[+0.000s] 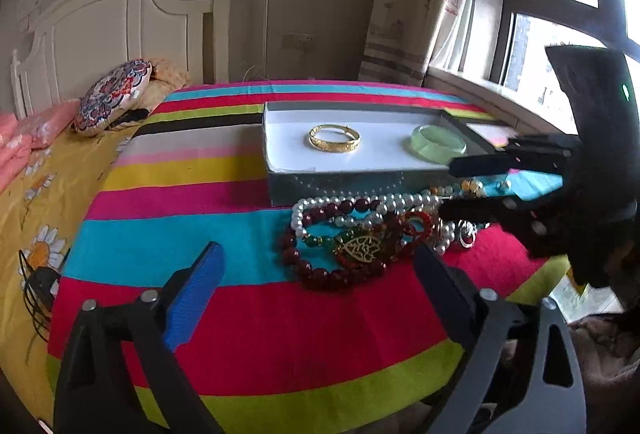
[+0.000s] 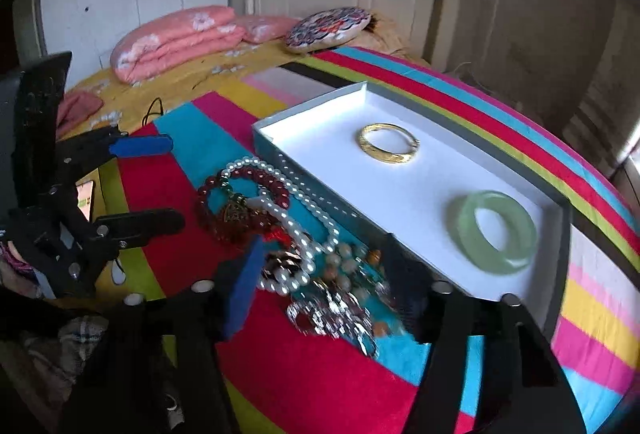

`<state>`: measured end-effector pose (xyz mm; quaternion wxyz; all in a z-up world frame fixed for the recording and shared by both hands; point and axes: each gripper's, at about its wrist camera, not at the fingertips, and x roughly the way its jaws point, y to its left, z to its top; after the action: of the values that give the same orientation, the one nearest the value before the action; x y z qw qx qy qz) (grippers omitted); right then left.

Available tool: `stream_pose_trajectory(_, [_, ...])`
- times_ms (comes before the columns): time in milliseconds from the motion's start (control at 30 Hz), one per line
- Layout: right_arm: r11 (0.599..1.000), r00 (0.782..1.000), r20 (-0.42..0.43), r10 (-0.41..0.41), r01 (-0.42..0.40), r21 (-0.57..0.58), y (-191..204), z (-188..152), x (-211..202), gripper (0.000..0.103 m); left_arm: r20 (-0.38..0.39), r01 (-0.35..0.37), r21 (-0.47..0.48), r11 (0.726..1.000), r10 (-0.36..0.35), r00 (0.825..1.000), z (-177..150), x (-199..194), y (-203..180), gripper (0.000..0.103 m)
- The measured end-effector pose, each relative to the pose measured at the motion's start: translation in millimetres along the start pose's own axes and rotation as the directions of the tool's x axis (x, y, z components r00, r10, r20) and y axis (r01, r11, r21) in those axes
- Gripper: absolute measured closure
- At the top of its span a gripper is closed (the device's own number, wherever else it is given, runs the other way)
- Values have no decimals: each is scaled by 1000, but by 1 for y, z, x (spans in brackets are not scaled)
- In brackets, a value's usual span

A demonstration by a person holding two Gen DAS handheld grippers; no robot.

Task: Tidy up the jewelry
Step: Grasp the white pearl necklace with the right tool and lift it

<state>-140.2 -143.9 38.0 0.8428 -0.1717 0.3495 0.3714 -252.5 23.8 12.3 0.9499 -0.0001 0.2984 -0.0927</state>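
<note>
1. The jewelry pile (image 2: 304, 234), with white pearls (image 1: 384, 204), dark red beads (image 1: 320, 266) and small shiny pieces, lies on the striped blanket (image 1: 240, 314) just in front of the box (image 2: 424, 190).
2. A gold bangle (image 2: 388, 143) and a green bangle (image 2: 496, 232) are already in the box.
3. My right tongs (image 2: 324, 298) stand half spread around the shiny end of the pile. I cannot tell if they pinch it yet.
4. I should grab one piece only and lift slowly, because the strings look tangled.
5. My left tongs (image 1: 320, 274) are spread wide and hold nothing.
6. The shiny bits are blurry, so I cannot name them.
</note>
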Motion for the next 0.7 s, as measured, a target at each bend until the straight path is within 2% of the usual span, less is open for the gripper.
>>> stream_pose_trajectory(67, [1000,1000,-23,15,-15,10,-2,4,6,65,-4,-5,24,1000,5,1000,-1,1,-2,14])
stream_pose_trajectory(200, [993,991,-91,97,-90,82,-12,12,17,71,-9,6,44,999,-6,1000,-5,-1,-4,18])
stream_pose_trajectory(300, [989,981,-132,143,-135,65,-11,15,24,74,-12,7,31,1000,-6,1000,-8,0,1,18])
stream_pose_trajectory(400, [991,982,-136,131,-129,29,-4,18,23,86,-12,16,5,1000,-16,1000,-10,0,7,18])
stream_pose_trajectory(433, [993,985,-128,120,-119,13,0,18,21,92,-10,15,-1,1000,-15,1000,-10,0,9,18])
stream_pose_trajectory(567, [998,998,-1,56,-56,-7,7,23,-9,92,-3,17,-1,1000,-17,1000,-11,-6,12,18])
stream_pose_trajectory(700, [1000,989,147,1,2,-21,12,38,-52,92,-4,33,24,999,-33,999,-12,-8,5,18])
